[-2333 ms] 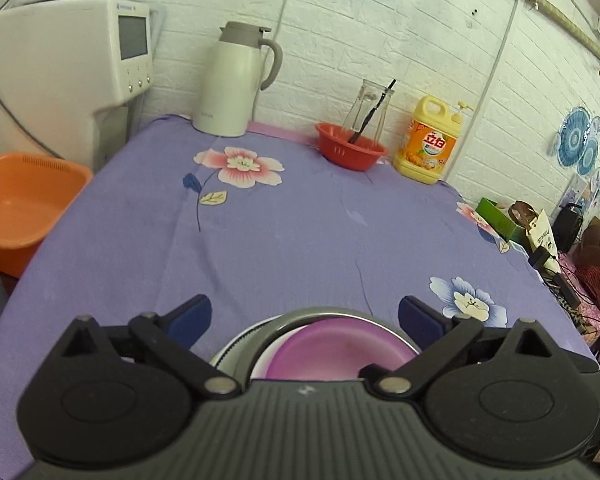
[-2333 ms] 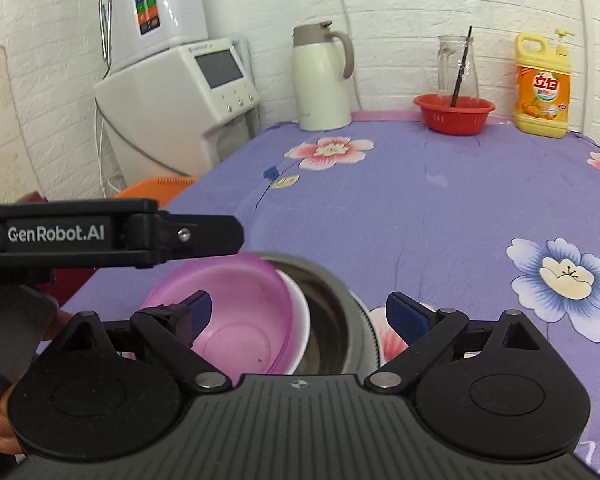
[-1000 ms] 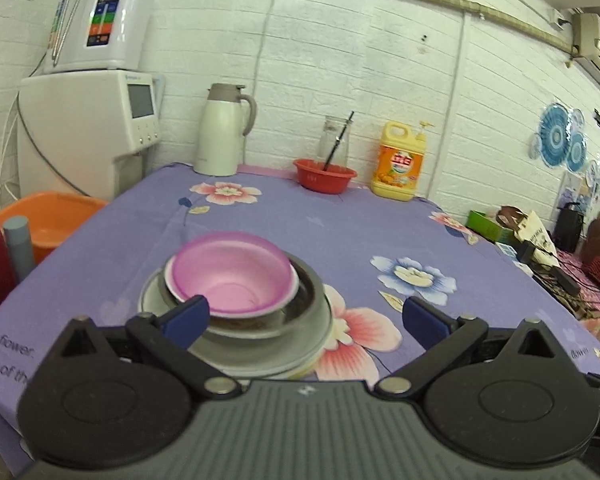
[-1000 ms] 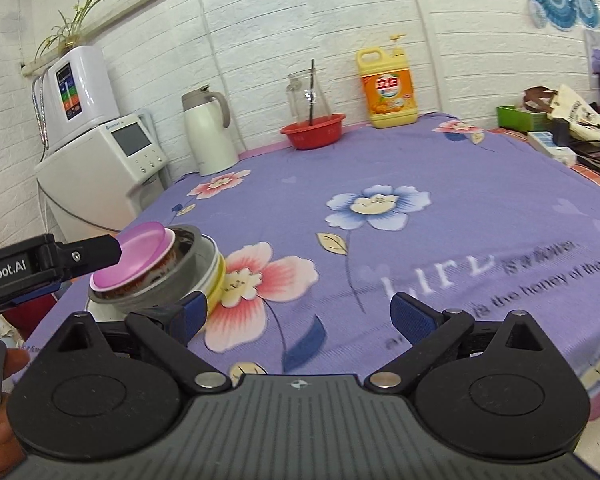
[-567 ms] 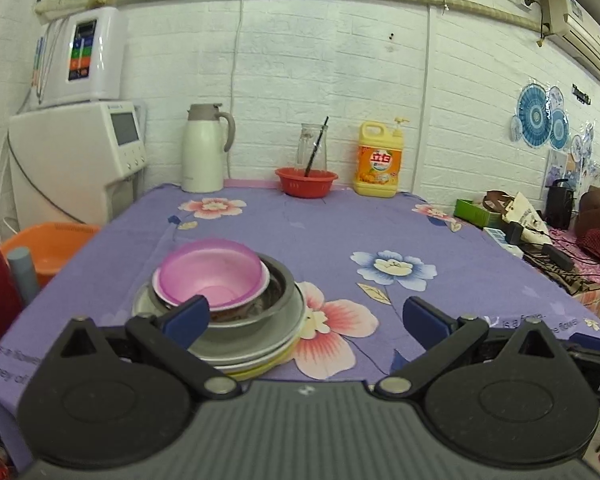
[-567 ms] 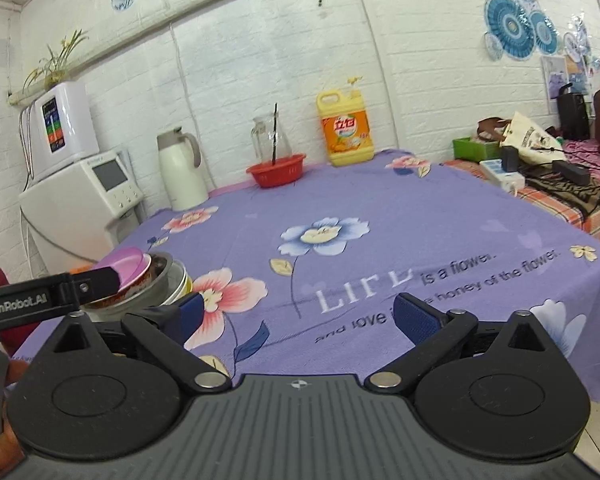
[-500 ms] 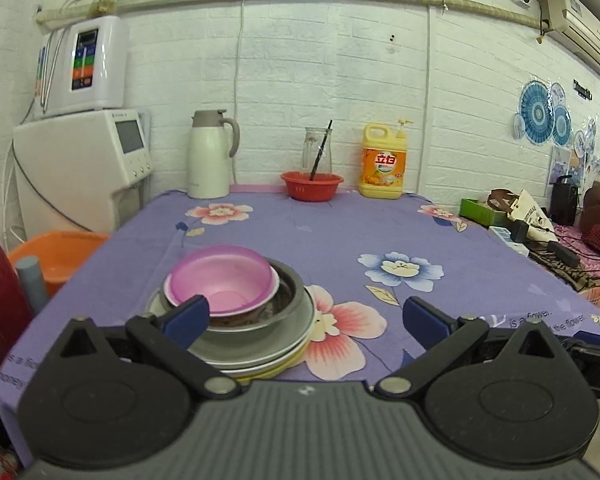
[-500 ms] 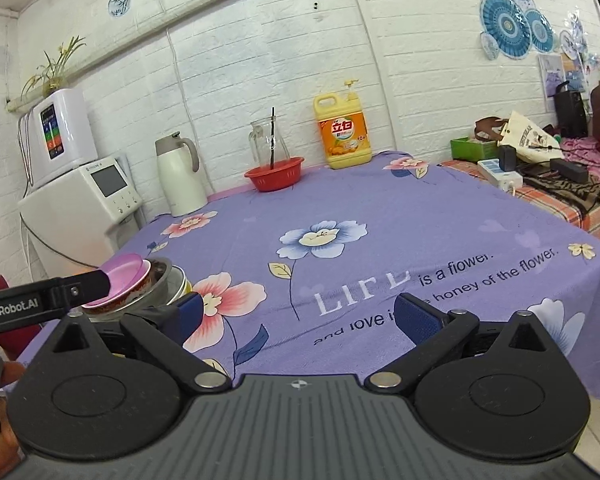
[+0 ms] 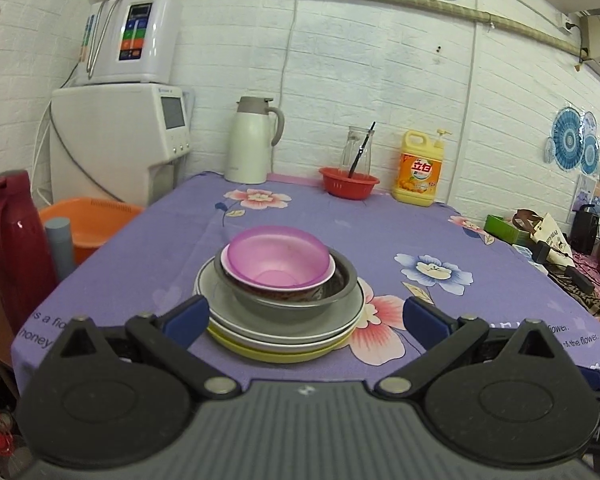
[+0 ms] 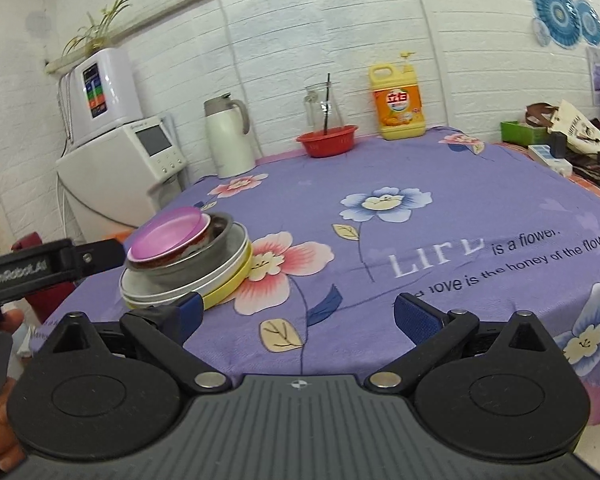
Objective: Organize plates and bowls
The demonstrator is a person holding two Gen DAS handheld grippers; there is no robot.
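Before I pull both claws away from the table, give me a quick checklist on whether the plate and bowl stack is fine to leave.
1. Left claw empty and open: ok.
2. Right claw empty and open: ok.
3. Pink bowl nested on top, inside the metal bowl: ok.
4. Plates under the bowls, yellow plate at the bottom: ok.
5. Stack level: not ok; in the right wrist view the pink bowl sits tilted.
6. Stack clear of the table edge: cannot tell; it sits near the front edge.

Thermos (image 9: 253, 140), detergent bottle (image 9: 419, 174), red basket (image 9: 349, 187)
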